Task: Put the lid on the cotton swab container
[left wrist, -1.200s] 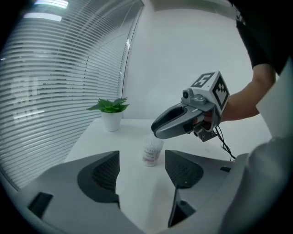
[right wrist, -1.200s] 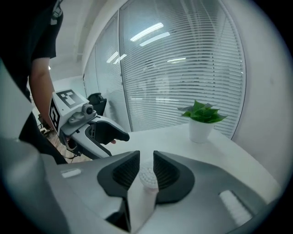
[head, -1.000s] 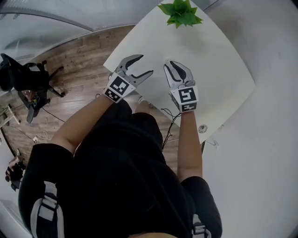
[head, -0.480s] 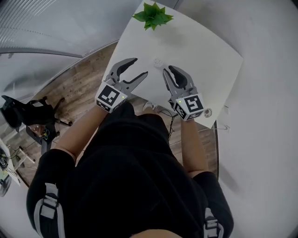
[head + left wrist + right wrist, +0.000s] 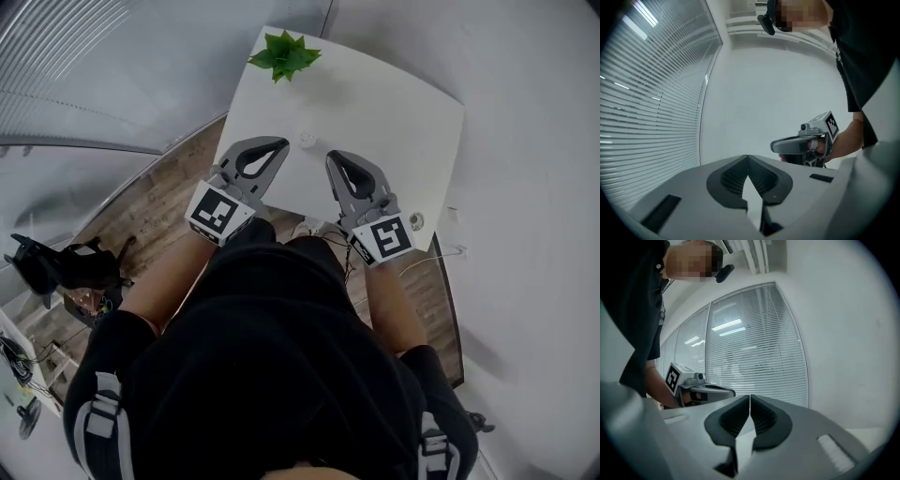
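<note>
A small white round thing [image 5: 307,141] lies on the white table [image 5: 394,112], too small to tell whether it is the swab container or its lid. I hold both grippers high above the table's near edge, pointing about level. The left gripper [image 5: 278,143] is shut and empty; its jaws have just been closing with nothing between them, and its own view shows the tips [image 5: 748,157] meeting against a bare wall. The right gripper [image 5: 336,157] has also just closed on nothing; its tips [image 5: 750,397] meet in front of window blinds.
A green potted plant [image 5: 284,54] stands at the table's far left corner. A small round object [image 5: 415,221] sits by the table's near right edge. Wood floor [image 5: 178,178] lies to the left, and a black stand [image 5: 56,267] stands on the floor further left.
Both grippers have risen and the table looks smaller and farther below. The left jaws went from wide open to shut. The right jaws closed from a narrow gap.
</note>
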`<action>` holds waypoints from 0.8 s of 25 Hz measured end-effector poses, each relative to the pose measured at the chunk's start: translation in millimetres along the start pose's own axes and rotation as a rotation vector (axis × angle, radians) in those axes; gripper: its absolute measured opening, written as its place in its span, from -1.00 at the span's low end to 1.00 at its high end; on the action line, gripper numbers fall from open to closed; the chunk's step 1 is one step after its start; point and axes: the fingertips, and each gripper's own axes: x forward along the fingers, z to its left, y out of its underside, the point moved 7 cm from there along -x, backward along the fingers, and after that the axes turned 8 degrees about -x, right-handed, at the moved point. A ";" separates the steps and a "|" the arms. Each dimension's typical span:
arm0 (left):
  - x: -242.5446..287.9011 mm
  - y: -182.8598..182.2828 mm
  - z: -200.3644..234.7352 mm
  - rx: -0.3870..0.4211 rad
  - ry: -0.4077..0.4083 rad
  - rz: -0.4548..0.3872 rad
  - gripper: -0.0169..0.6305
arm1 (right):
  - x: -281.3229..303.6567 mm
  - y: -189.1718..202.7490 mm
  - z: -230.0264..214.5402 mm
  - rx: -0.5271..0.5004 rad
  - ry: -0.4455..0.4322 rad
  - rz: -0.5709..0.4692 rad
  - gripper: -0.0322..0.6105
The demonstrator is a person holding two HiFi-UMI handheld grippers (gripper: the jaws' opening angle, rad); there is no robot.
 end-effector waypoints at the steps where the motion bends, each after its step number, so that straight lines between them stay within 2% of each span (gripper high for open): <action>1: 0.0 -4.4 -1.0 0.003 0.004 -0.011 -0.92 | -0.4 -4.3 0.8 -0.005 0.001 -0.006 -0.87; 15: 7.1 -55.6 -9.1 0.085 0.076 -0.090 -0.92 | 0.4 -46.3 -10.0 -0.031 0.056 -0.057 -0.87; 20: 12.7 -61.1 -7.7 0.083 0.088 -0.098 -0.92 | -0.2 -50.5 -15.8 -0.036 0.085 -0.063 -0.87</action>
